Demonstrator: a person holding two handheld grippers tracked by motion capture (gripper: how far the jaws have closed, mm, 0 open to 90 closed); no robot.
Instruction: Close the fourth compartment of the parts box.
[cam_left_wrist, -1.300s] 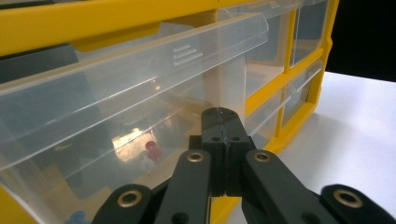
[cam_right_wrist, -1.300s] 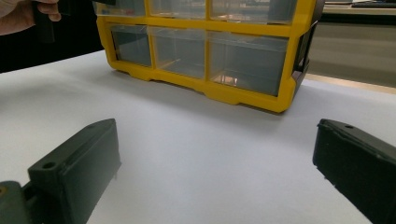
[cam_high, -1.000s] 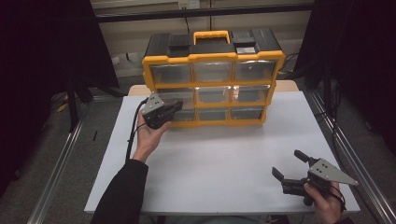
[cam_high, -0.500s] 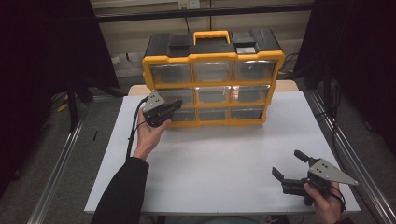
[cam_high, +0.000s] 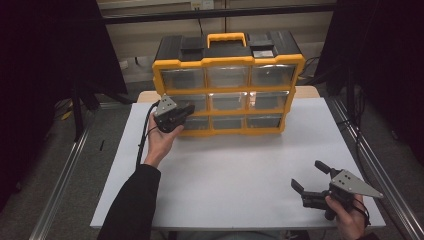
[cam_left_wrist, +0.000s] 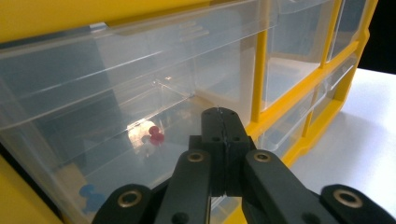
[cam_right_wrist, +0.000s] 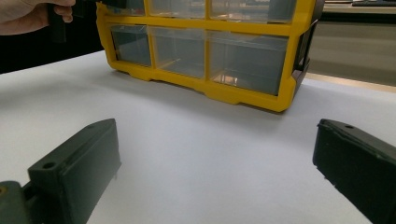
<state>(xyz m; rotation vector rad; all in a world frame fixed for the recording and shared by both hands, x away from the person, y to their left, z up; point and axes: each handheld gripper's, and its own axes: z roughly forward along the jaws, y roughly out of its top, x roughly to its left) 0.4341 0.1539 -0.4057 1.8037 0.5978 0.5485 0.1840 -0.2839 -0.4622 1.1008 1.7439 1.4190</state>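
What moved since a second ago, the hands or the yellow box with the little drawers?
Nothing visibly moved. The left tool stays shut against the front of the yellow organizer, at a clear drawer on its left side. The right tool stays open above the white table, near its right front corner.

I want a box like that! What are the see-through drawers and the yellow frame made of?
The drawers look like clear, glossy plastic: you can see red pushpins through one. The yellow frame seems opaque moulded plastic with a smooth, slightly shiny surface.
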